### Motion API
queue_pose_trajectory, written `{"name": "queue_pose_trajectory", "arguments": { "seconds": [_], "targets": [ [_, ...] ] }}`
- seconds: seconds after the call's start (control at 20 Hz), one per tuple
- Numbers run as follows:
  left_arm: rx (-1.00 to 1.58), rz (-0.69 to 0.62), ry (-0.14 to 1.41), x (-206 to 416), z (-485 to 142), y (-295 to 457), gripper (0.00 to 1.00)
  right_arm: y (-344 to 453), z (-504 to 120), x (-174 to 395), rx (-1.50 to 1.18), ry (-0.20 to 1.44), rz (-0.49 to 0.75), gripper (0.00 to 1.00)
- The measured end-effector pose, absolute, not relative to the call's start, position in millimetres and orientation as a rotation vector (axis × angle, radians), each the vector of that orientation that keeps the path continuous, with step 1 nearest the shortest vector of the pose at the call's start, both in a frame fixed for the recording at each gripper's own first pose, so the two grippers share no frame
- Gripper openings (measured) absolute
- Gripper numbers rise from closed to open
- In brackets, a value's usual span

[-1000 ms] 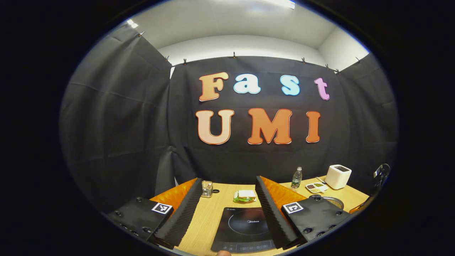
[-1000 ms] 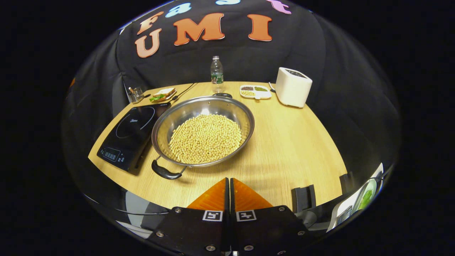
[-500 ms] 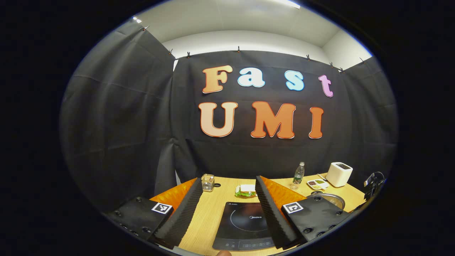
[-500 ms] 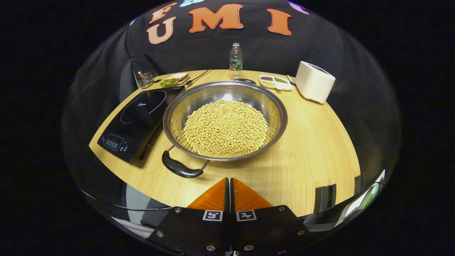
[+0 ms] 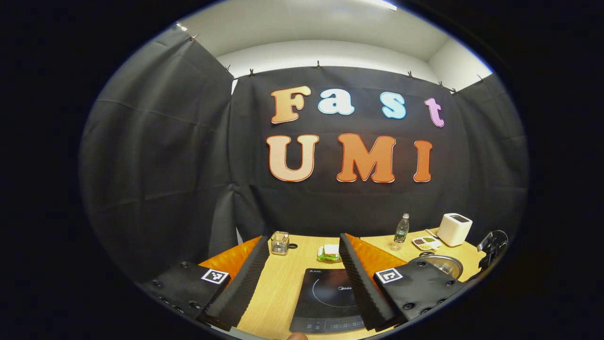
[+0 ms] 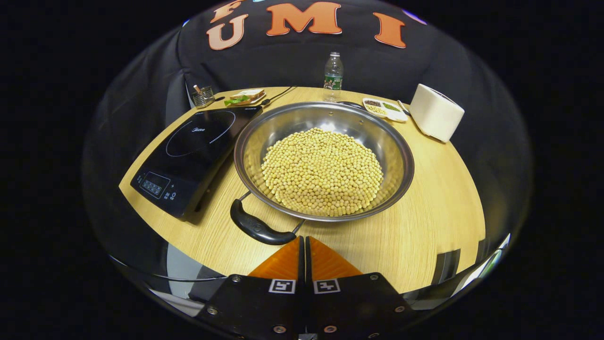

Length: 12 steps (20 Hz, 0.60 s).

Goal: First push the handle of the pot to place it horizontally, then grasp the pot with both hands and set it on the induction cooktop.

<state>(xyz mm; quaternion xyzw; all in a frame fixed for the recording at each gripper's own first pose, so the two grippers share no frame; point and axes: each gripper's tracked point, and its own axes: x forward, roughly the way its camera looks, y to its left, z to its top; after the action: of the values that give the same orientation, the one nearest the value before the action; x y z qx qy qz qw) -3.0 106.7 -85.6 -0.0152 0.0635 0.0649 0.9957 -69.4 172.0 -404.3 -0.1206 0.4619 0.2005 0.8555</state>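
A wide steel pot full of pale beans rests on the wooden table, right of the black induction cooktop. Its near black handle points toward me, slightly left; the far handle sits at the back rim. My right gripper is shut with nothing in it, its tips just right of the near handle. My left gripper is open, raised over the front of the cooktop. The pot's rim shows past its right finger.
At the table's back stand a water bottle, a white toaster, a divided dish of grains, a sandwich on a plate and a small glass holder. A cable runs behind the cooktop.
My right gripper has moved forward toward the pot, so its near handle now lies just before the shut tips. The left gripper view shifted slightly left.
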Motion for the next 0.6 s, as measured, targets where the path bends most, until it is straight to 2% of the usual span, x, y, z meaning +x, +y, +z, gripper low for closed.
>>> {"name": "queue_pose_trajectory", "arguments": {
  "seconds": [0.6],
  "targets": [
    [-0.024, 0.136, 0.127, -5.6, -85.7, 118.5, 0.98, 220.6, -407.3, -65.1, -0.280, 0.964, 0.515, 0.00]
  ]
}}
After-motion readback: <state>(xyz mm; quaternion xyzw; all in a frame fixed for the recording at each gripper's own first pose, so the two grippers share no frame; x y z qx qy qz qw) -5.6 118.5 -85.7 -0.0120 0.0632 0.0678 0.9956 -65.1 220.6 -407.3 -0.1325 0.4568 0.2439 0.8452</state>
